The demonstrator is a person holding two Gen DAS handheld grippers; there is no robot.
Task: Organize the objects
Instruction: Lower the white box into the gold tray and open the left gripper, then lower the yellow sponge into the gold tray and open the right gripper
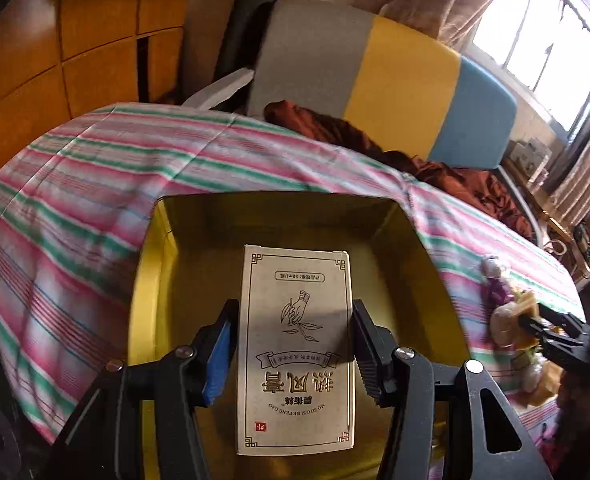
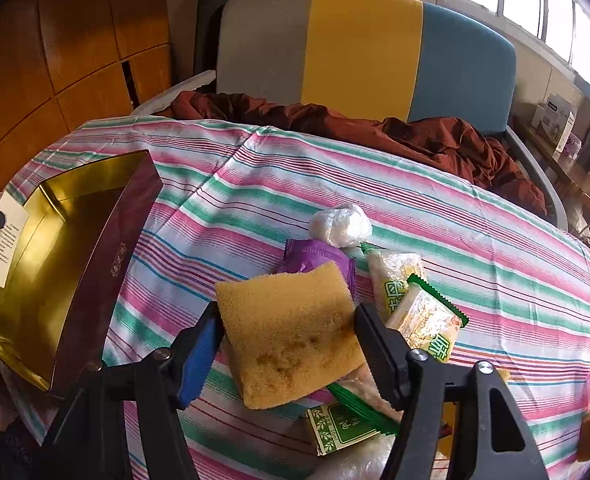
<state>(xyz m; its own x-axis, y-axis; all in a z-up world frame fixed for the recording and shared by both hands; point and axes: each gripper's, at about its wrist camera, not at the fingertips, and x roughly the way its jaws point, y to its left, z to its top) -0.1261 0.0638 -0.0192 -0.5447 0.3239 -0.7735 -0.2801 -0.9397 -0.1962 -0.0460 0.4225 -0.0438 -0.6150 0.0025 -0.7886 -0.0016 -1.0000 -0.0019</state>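
Here the left tool (image 1: 295, 344) clamps a pale printed carton (image 1: 295, 352) by its long sides, holding it above the gold-lined box (image 1: 151, 264) that sits on the striped bench (image 1: 95, 184). To the right of that box, the right tool (image 2: 287, 344) brackets a yellow sponge (image 2: 291, 332) atop a pile of wrapped snacks (image 2: 427, 320); its pads meet the sponge's edges.

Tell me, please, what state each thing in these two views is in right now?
Left claw: shut on the white carton.
White carton: held over the gold box.
Gold box: lid off, nothing visible inside.
Right claw: straddling the yellow sponge; contact unclear.
Yellow sponge: lying atop the snack packets.
Snack packets: sealed, piled on the striped cloth.
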